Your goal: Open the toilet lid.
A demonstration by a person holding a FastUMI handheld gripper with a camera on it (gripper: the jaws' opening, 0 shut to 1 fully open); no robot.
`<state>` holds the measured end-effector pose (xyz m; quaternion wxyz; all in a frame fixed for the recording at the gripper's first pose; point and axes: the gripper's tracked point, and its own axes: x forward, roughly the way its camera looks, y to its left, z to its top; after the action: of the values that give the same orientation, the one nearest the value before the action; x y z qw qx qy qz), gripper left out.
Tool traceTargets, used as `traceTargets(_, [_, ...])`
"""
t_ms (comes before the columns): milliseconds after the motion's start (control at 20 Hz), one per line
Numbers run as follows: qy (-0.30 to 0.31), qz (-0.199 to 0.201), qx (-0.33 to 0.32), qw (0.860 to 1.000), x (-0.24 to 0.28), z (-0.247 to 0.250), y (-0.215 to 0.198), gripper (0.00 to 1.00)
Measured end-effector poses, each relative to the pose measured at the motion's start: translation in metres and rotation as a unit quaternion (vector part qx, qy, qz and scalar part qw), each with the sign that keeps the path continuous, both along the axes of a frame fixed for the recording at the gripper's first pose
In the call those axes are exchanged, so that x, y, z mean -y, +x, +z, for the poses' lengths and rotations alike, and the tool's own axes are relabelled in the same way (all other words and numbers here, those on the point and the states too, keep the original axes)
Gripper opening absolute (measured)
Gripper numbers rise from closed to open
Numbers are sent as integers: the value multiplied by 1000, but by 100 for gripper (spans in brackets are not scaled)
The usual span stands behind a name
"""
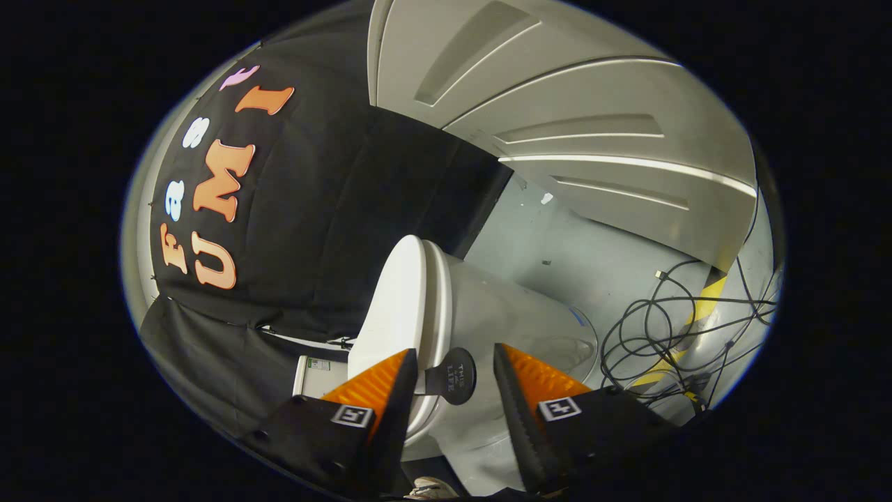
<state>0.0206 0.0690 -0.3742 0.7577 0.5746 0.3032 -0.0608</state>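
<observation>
1. The camera is rolled sideways, so the white ceramic toilet [488, 307] appears tipped over, with the grey floor [592, 258] running up behind it.
2. The smooth white plastic toilet lid [394, 307] lies just ahead of the fingers, closed down against the seat and bowl; its rim edge faces the camera.
3. A small round dark lifting tab [453, 376] sticks out from the lid's front edge. It seems to be fitted there as a handle, so the lid can be raised without touching the lid itself.
4. The claw [454, 390] is released, its two fingers spread apart. The tab sits in the gap between them, and one finger overlaps the lid's rim. Neither finger presses on the tab that I can make out.
5. The claw appears to be held this way to straddle the tab, ready to pinch it before lifting.
6. Judging from the closed lid, the opening has not begun; the next step is likely closing on the tab.
7. A tangle of thin black cables [669, 328] lies on the floor beyond the toilet, near a strip of yellow-and-black tape [707, 300], well clear of the lid's path.
8. A white panelled door [592, 104] stands behind.
</observation>
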Motion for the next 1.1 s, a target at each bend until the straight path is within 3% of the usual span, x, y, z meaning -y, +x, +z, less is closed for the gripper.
traceTargets(100, [-8, -3, -4, 1000, 0, -2, -2, 35])
traceTargets(200, [4, -7, -2, 1000, 1, -4, -1, 26])
traceTargets(350, [75, -19, 15, 997, 3, 4, 1, 19])
traceTargets(400, [78, -14, 16, 997, 0, 5, 1, 8])
traceTargets(750, [75, -44, 9, 996, 5, -2, -2, 8])
traceTargets(1100, [40, -28, 5, 999, 4, 5, -3, 8])
